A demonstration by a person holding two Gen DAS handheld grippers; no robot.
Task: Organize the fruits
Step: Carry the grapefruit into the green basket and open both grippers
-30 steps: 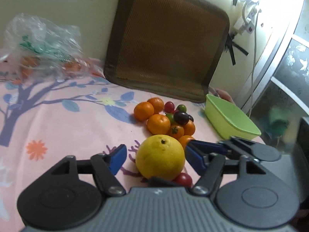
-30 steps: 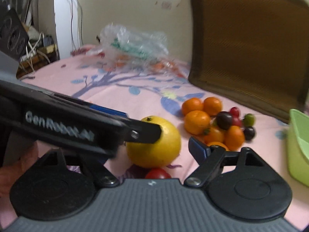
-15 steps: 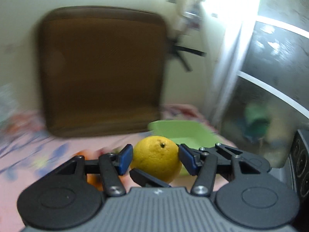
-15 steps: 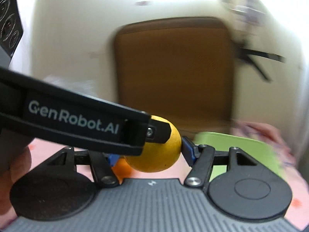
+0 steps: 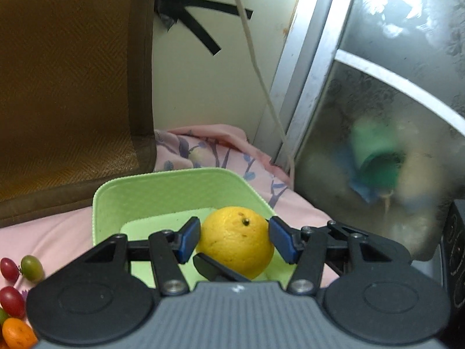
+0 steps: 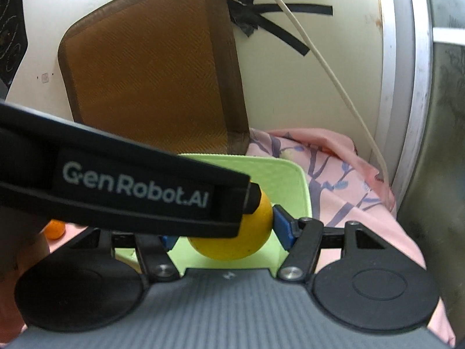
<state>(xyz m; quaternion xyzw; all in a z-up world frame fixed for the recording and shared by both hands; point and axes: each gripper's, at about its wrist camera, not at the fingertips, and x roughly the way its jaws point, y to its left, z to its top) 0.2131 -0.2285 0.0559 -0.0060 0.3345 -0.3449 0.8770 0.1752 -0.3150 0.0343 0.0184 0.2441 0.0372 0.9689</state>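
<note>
Both grippers clamp one yellow citrus over the green tub.
Left gripper view alone shows grapes left of the tub; right gripper pads press the fruit.

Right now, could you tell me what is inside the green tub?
Only the yellow citrus shows over the green tub, between the left gripper pads. The bare floor shows beside it; the near corners are hidden behind the grippers.

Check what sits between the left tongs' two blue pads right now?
The big yellow citrus sits between the left tongs' blue pads, over the green bin. The left wrist view shows it.
</note>
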